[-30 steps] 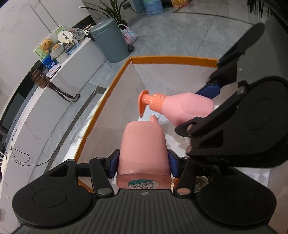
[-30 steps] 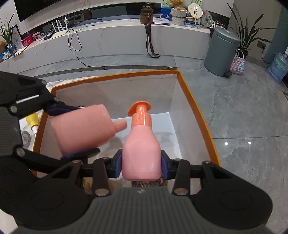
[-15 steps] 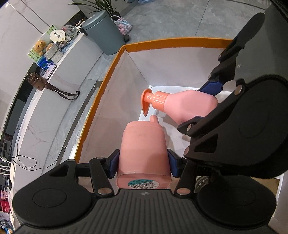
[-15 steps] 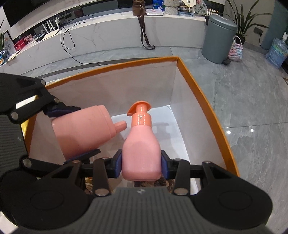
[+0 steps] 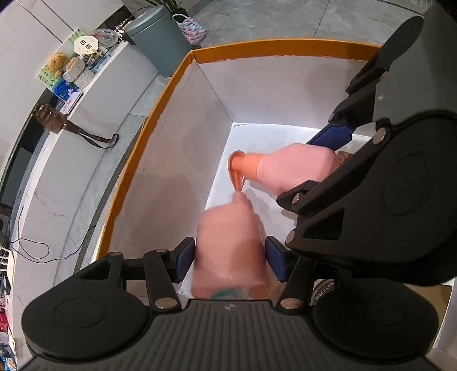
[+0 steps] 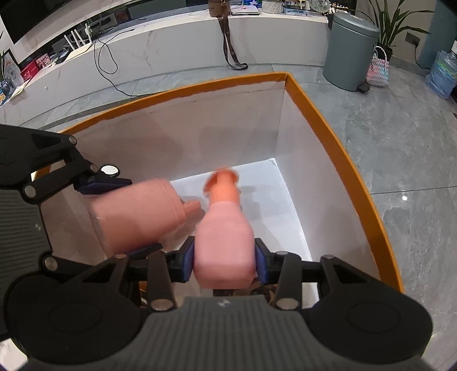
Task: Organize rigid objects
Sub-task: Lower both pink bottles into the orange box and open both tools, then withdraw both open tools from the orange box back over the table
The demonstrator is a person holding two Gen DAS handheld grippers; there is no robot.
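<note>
Both pink bottles [image 5: 231, 242] look smooth, motion-blurred; caps orange.

I see a grey-green bin [image 6: 352, 50] far right on the tiled floor, a woven bag [image 6: 378, 68] just beside it; a brown bag [image 6: 218, 5] sits on the marble ledge [image 6: 160, 45], strap hanging.

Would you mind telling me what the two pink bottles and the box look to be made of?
Pump bottle: apparently matte plastic, smooth and opaque. Nozzle bottle: the same look, though blurred. Box: probably cardboard, with thin flat white walls, creased corners and an orange rim.
</note>
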